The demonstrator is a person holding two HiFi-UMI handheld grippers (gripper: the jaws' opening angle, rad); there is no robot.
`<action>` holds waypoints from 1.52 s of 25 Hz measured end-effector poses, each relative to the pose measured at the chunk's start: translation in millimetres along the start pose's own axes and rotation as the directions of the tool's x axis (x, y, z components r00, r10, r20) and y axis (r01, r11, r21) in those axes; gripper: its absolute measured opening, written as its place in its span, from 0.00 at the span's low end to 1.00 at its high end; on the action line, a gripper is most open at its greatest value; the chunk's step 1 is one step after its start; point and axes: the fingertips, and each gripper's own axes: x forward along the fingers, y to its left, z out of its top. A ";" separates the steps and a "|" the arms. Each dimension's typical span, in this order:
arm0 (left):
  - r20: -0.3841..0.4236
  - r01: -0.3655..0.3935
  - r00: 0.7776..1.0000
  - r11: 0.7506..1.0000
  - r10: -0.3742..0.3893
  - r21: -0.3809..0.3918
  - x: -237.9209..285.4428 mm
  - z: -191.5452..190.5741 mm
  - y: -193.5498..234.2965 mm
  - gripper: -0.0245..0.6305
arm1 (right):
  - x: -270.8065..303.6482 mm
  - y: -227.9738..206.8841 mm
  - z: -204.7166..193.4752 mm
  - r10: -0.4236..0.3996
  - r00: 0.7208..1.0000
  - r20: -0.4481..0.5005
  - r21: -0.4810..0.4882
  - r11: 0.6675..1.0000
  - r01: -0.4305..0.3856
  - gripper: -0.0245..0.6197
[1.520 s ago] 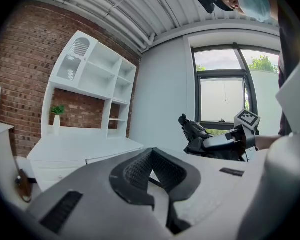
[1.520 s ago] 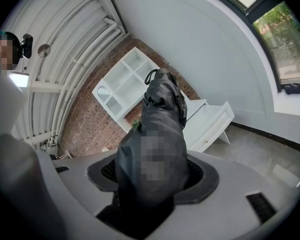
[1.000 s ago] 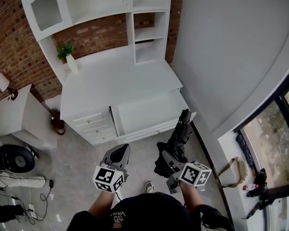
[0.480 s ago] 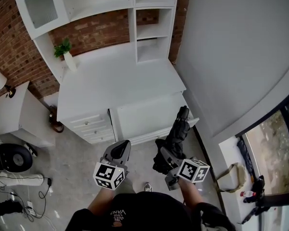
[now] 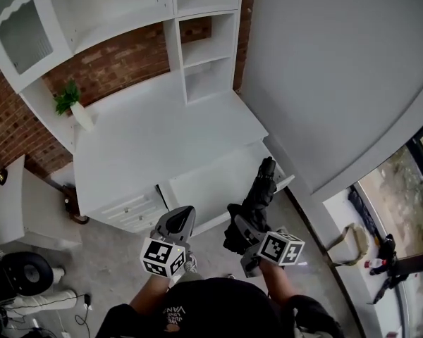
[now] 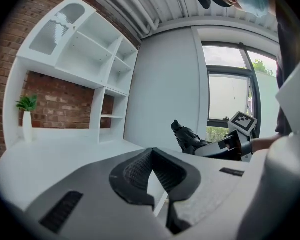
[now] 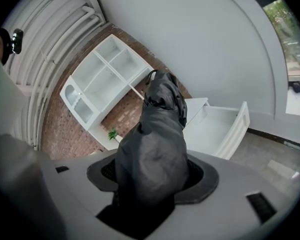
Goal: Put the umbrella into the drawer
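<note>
Before a white desk with its wide drawer [image 5: 204,182] pulled out: folded black umbrella [image 5: 259,192] clamped in the right gripper [image 5: 238,232].

Gripped low on its bundled fabric between both right jaws, pointing away from the person toward the drawer, tip seen against the drawer's right front corner from the head view, not yet inside. Just left of it, left gripper [image 5: 178,220] with jaws closed tip to tip on nothing, aimed at the desk front. Beyond, bare white desktop [image 5: 162,132], stack of small drawers [image 5: 130,208] left of the open one, white shelving hutch [image 5: 197,41], potted plant [image 5: 69,103] at the back-left corner, red brick wall [image 5: 113,62] behind.
</note>
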 end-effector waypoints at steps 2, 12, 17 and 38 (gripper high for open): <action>-0.004 0.045 0.999 0.999 -0.045 0.007 6.7 5.0 17.3 0.05 | 16.0 4.0 0.0 -0.030 0.999 0.029 0.027 0.999 0.029 0.45; -0.073 0.234 0.970 0.971 -0.230 0.051 34.4 8.7 75.7 0.05 | 81.7 7.8 -4.2 -0.180 0.977 0.112 0.122 0.978 0.166 0.45; -0.093 0.270 0.960 0.962 -0.265 0.047 49.7 2.4 85.1 0.05 | 100.7 -5.3 0.8 -0.222 0.967 0.121 0.146 0.968 0.204 0.45; -0.149 0.148 0.979 0.988 -0.142 0.032 154.4 -8.1 105.5 0.05 | 209.2 -144.3 42.4 -0.283 0.955 -0.089 0.351 0.888 0.296 0.45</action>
